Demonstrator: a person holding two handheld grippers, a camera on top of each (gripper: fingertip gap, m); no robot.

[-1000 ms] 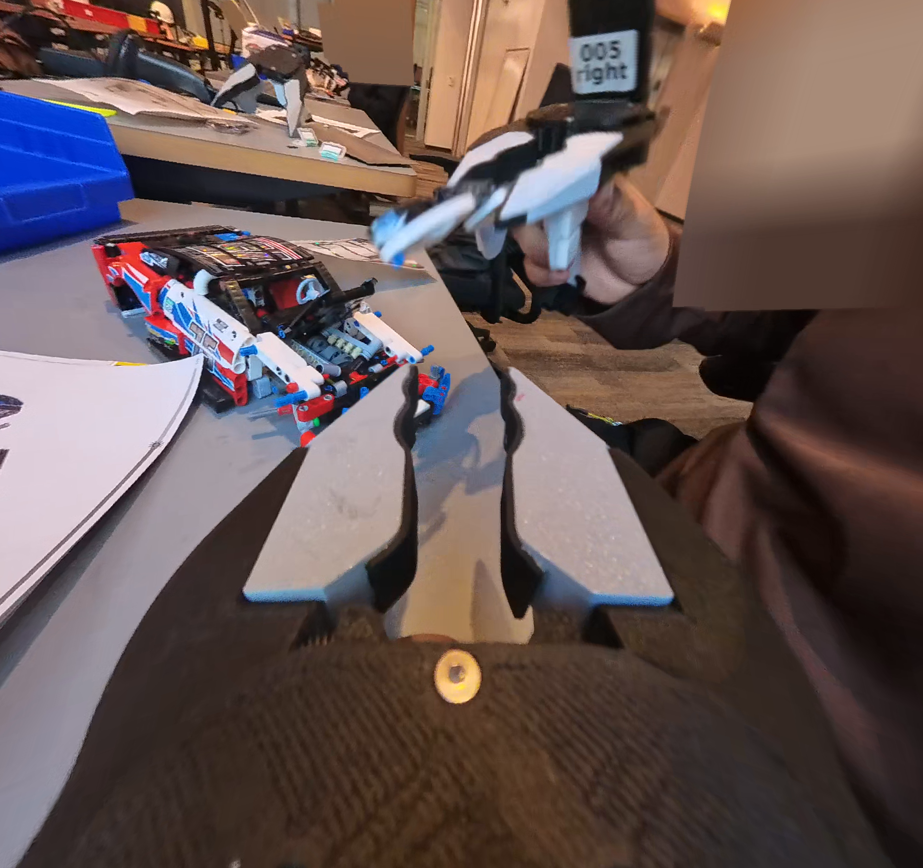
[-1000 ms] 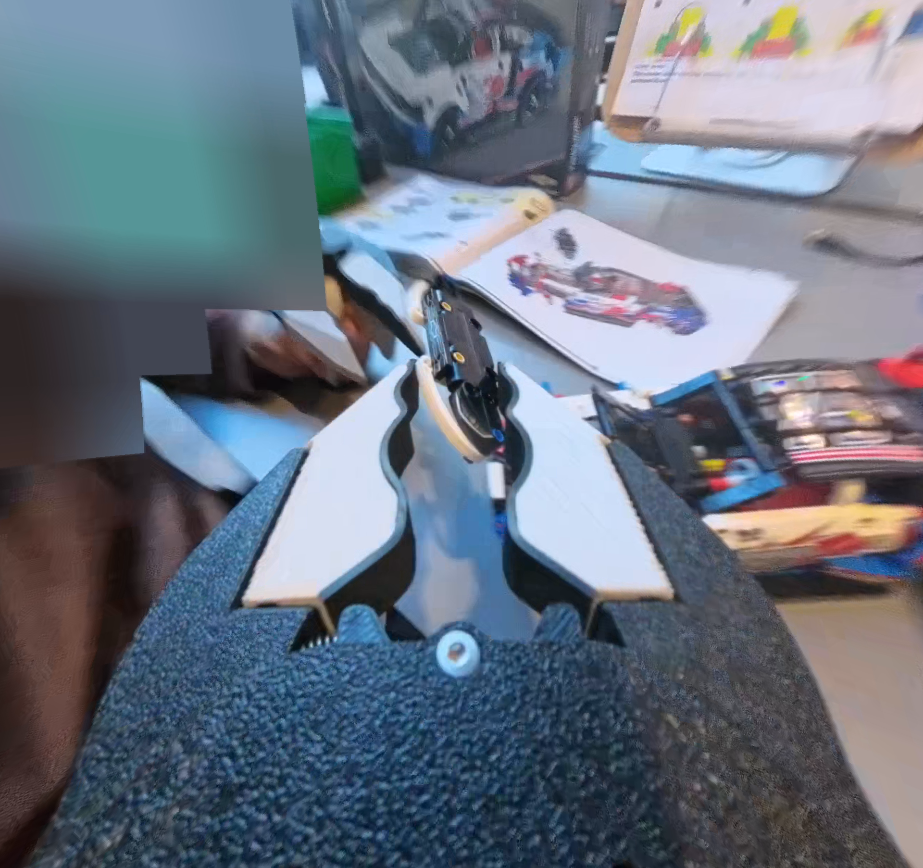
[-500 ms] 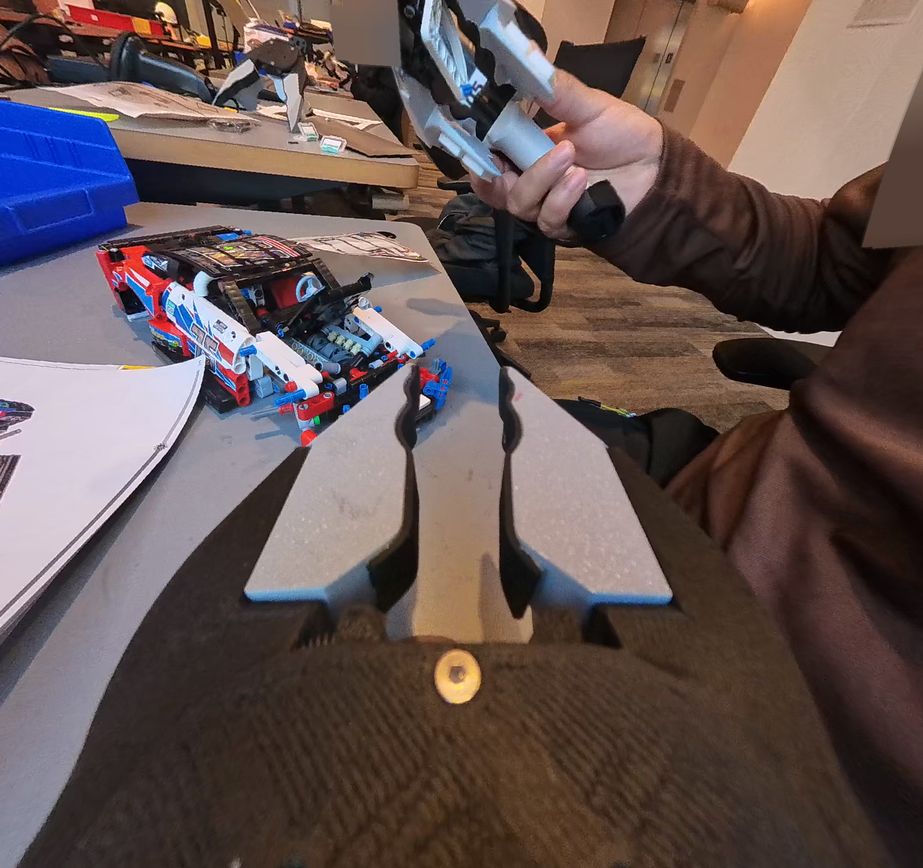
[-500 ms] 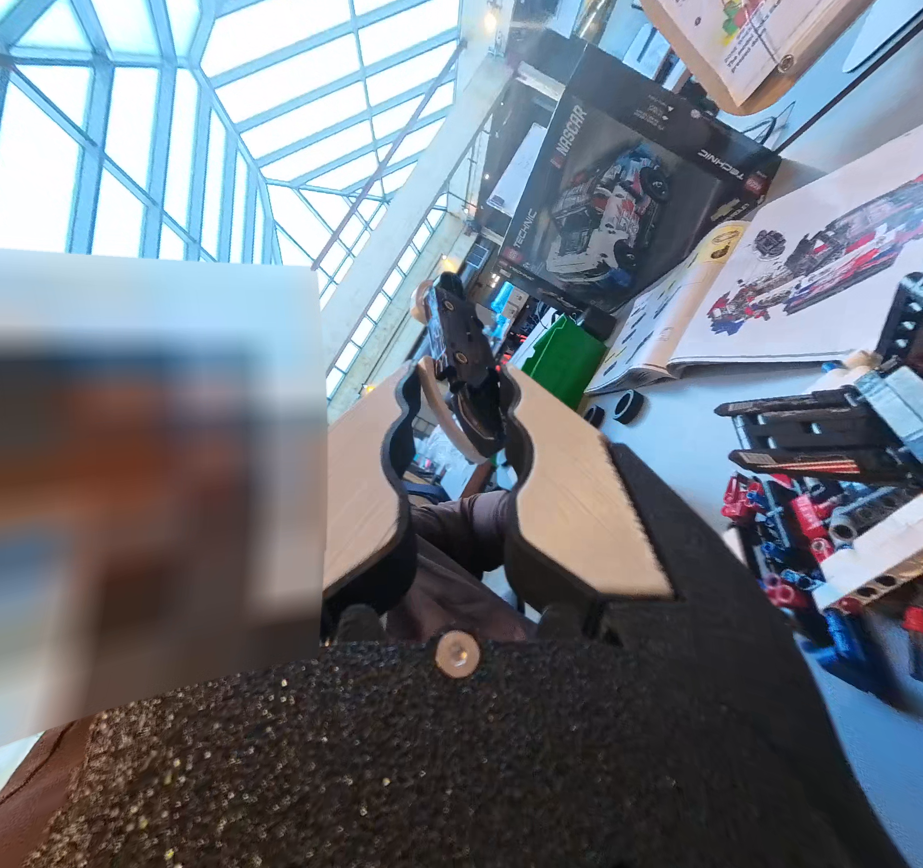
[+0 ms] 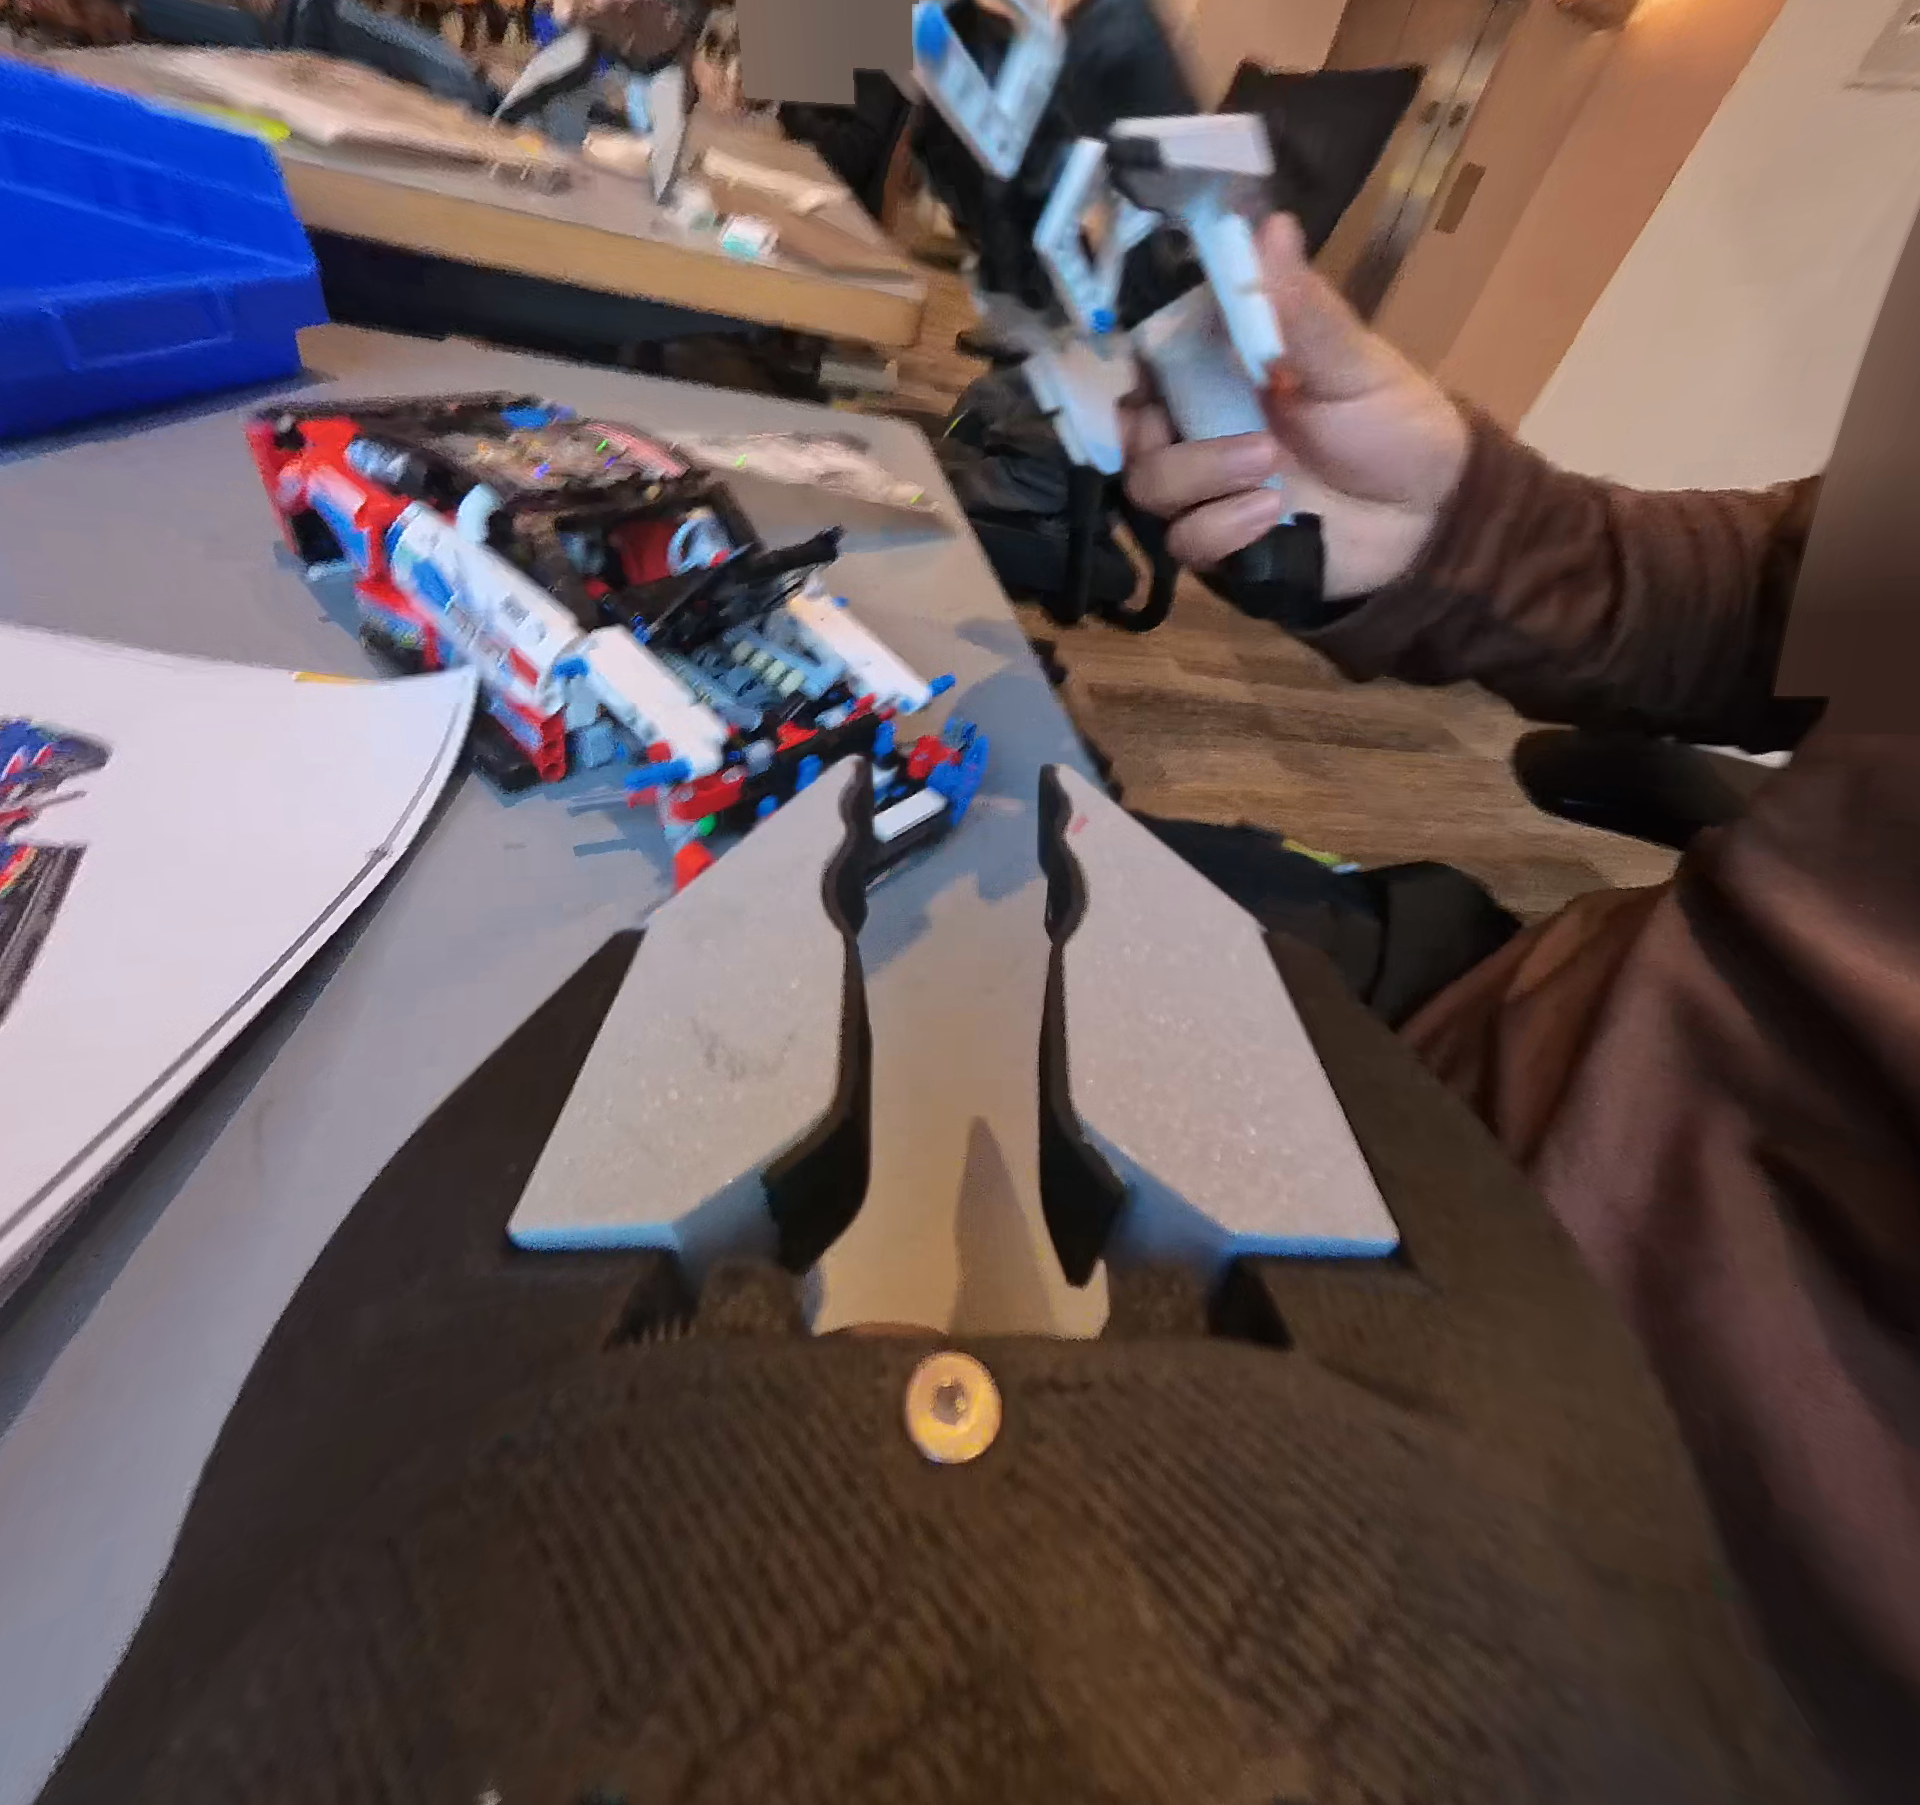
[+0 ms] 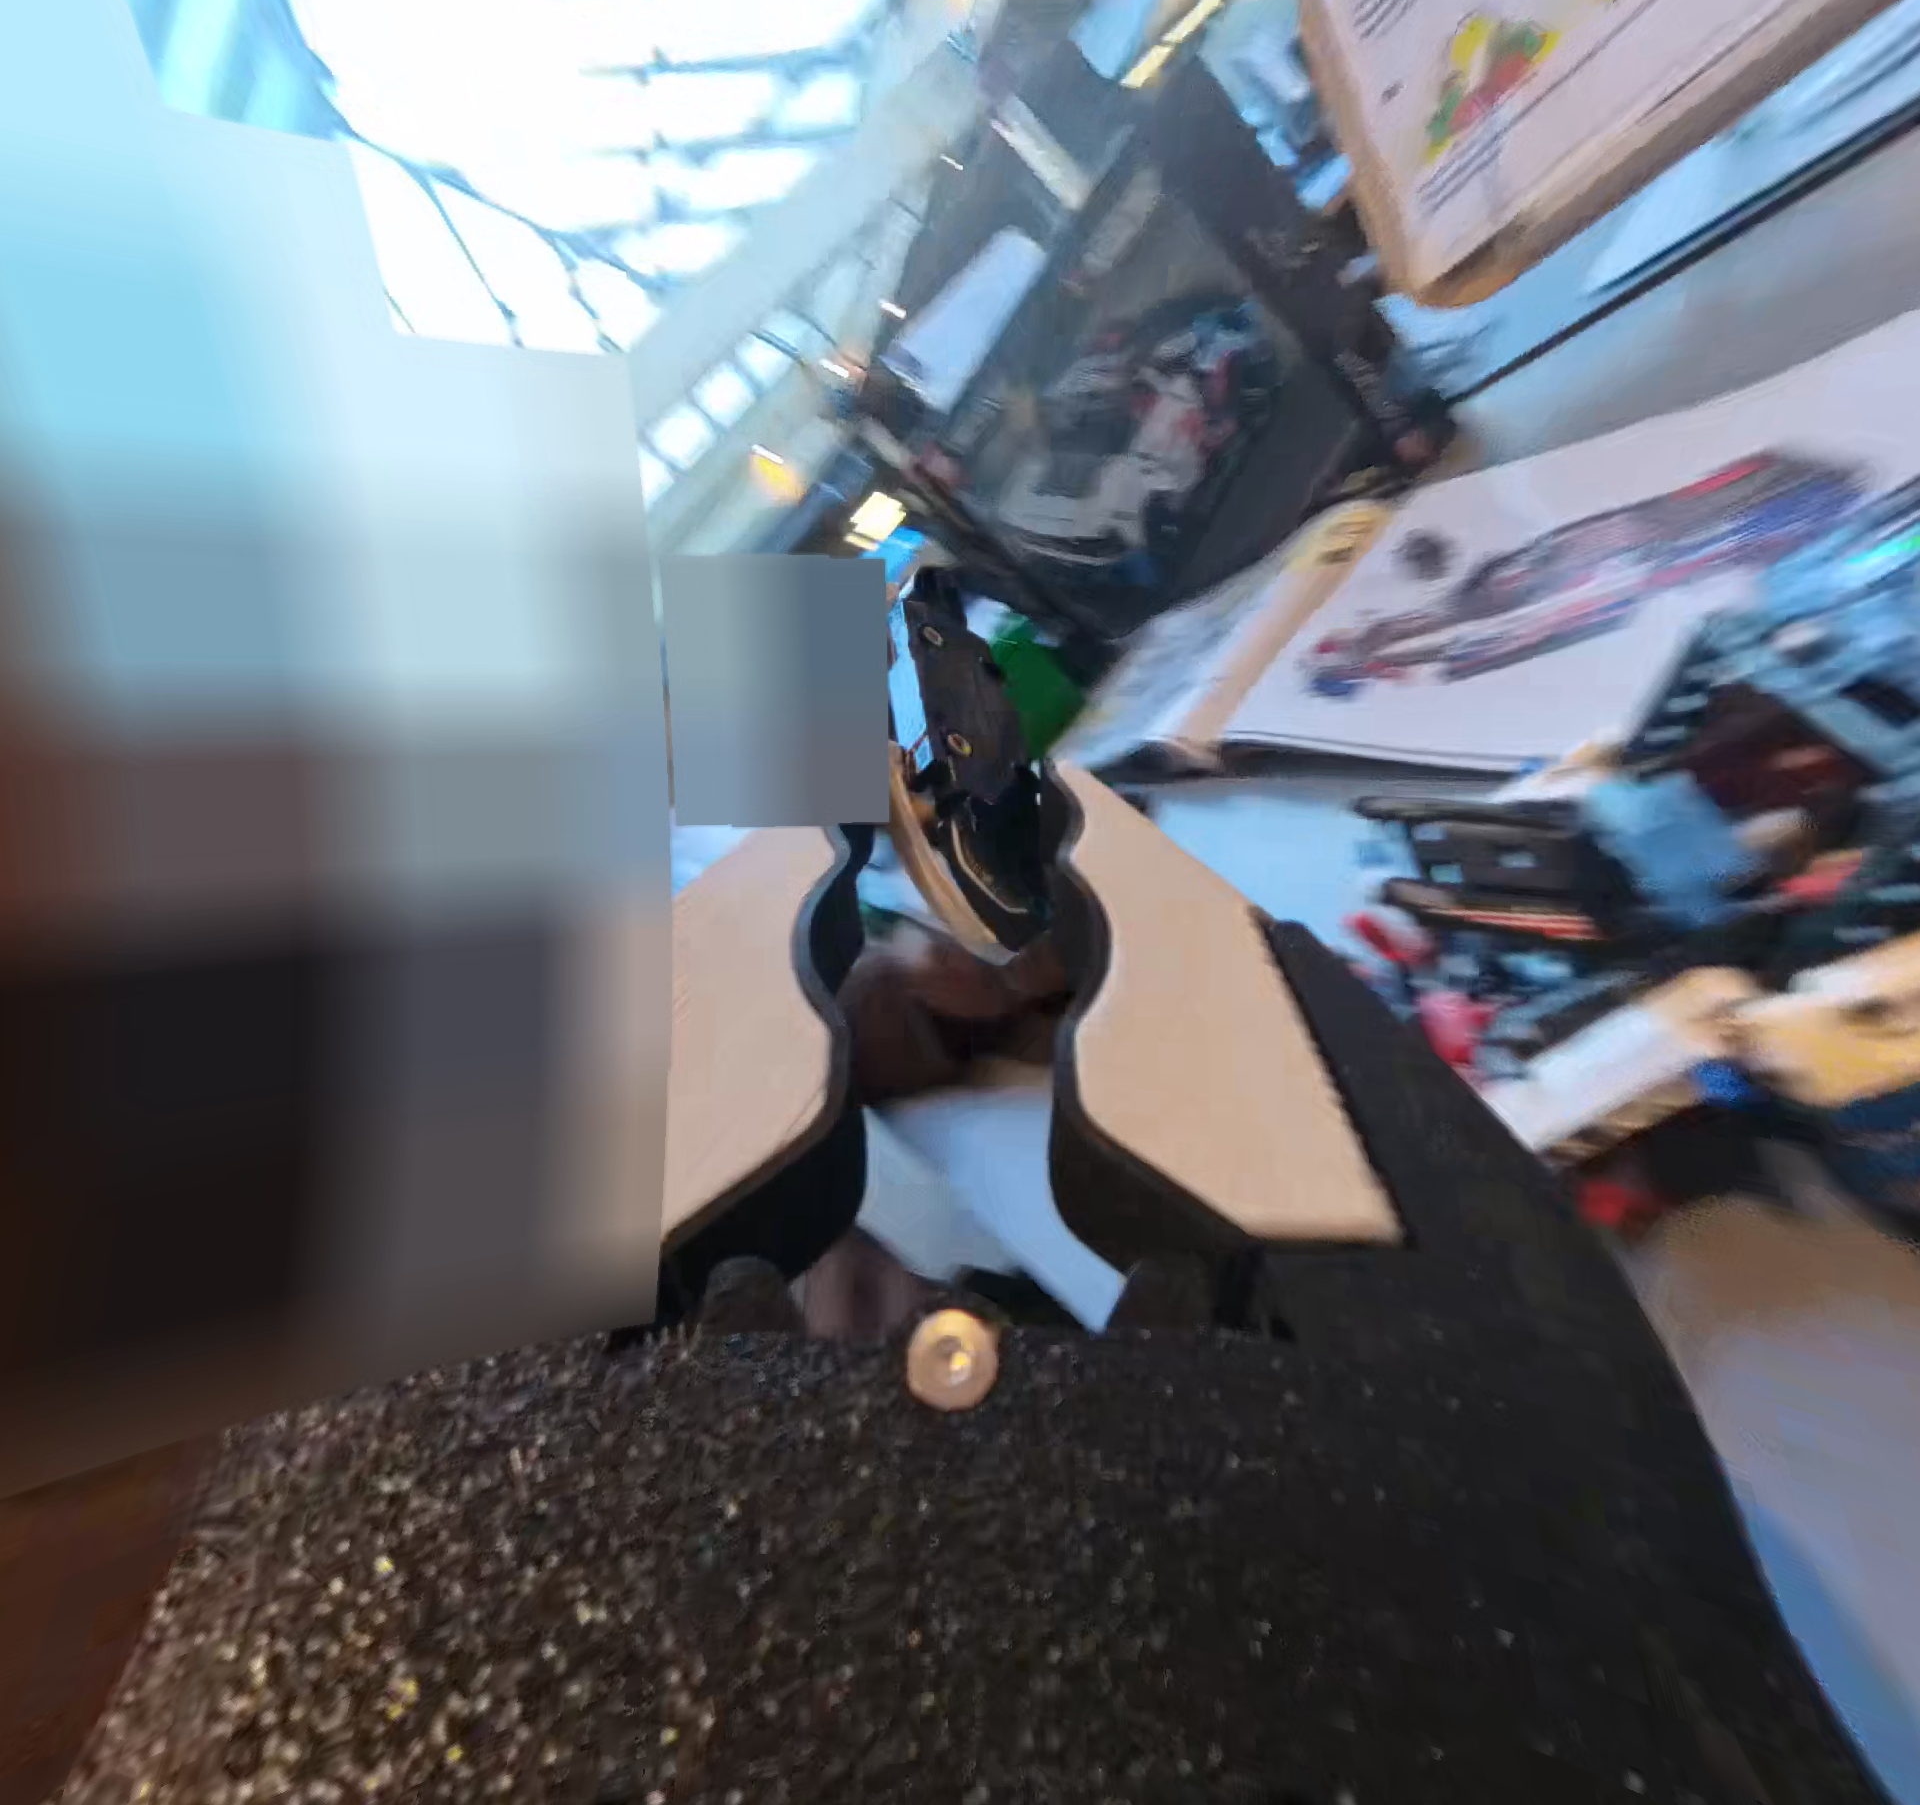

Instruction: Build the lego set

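The right gripper (image 6: 951, 820) was clenched on 1 black lego piece (image 6: 971, 727), a blurred part with a pale curved edge, pinched at its lower end between the 2 fingertips so that most of it stood out beyond them; held up in the air like that, tilted toward the skylight, it was probably being turned for inspection or lined up before fitting. In the left wrist view this gripper (image 5: 1049, 186) showed above and to the right of the lego car (image 5: 582, 602), gripped by 1 hand (image 5: 1299, 446). The left gripper (image 5: 945, 799) was released, its 2 fingers apart with nothing between them, its tips just short of the car's near end above the grey table (image 5: 156, 508), seemingly waiting to steady the model. The 1 car, partly built in red, white, blue and black, lay flat on the table, a stable base to take the piece. Left of the car lay 1 open instruction booklet (image 5: 208, 820), presumably kept within sight for reference. Behind the car to the left sat 1 blue bin (image 5: 125, 259). In the right wrist view, 1 dark set box (image 6: 1195, 425) stood beyond the booklet (image 6: 1507, 643), far side of the car (image 6: 1662, 872).
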